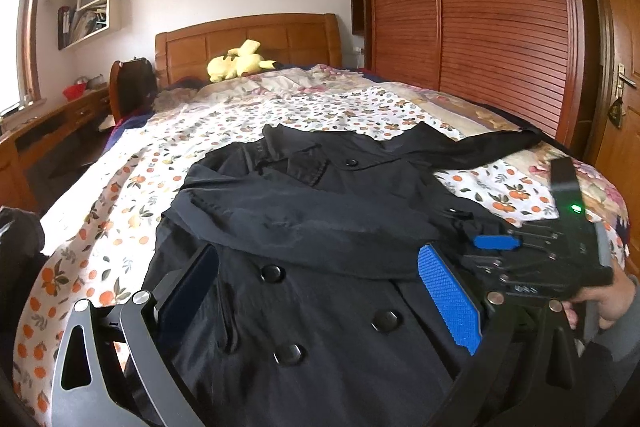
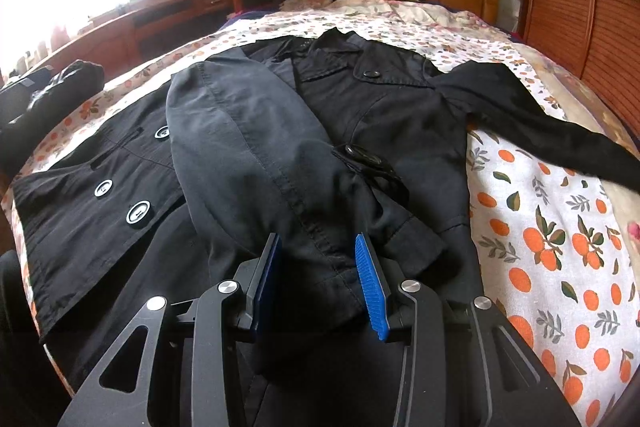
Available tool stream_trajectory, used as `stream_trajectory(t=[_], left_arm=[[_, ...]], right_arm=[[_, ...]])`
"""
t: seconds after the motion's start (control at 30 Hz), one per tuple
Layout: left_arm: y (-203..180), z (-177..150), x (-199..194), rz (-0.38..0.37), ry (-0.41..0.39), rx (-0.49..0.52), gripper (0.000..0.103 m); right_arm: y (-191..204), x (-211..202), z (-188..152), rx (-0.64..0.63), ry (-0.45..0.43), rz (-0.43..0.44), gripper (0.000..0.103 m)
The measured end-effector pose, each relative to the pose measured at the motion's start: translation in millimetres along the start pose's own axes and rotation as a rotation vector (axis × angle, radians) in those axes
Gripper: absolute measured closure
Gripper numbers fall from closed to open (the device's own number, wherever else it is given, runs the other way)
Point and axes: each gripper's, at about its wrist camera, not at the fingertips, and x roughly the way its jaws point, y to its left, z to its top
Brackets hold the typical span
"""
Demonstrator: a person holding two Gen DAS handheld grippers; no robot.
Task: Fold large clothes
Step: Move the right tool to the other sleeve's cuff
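A large black double-breasted coat lies front up on the bed, collar toward the headboard. Its left sleeve is folded across the chest; the other sleeve stretches out to the right. My left gripper is open, jaws wide apart, low over the coat's buttoned front, holding nothing. My right gripper is partly open with the cuff end of the folded sleeve between its blue pads, not clamped. It shows in the left wrist view at the sleeve's end. The coat fills the right wrist view.
The bed has an orange-print sheet and wooden headboard with a yellow plush toy. A dark bundle lies at the bed's left edge. A wooden wardrobe stands right, a desk left.
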Motion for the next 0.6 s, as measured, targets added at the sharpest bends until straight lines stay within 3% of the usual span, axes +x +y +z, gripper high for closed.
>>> stream_trajectory(t=[0.33, 0.6], left_arm=[[20.8, 8.3, 66.1, 0.026, 0.015, 0.009, 0.002], [27.0, -7.3, 95.7, 0.010, 0.053, -0.010, 0.002]], right_arm=[[2.4, -0.3, -1.1, -0.013, -0.006, -0.018, 0.067], [2.9, -0.4, -1.1, -0.011, -0.005, -0.017, 0.067]])
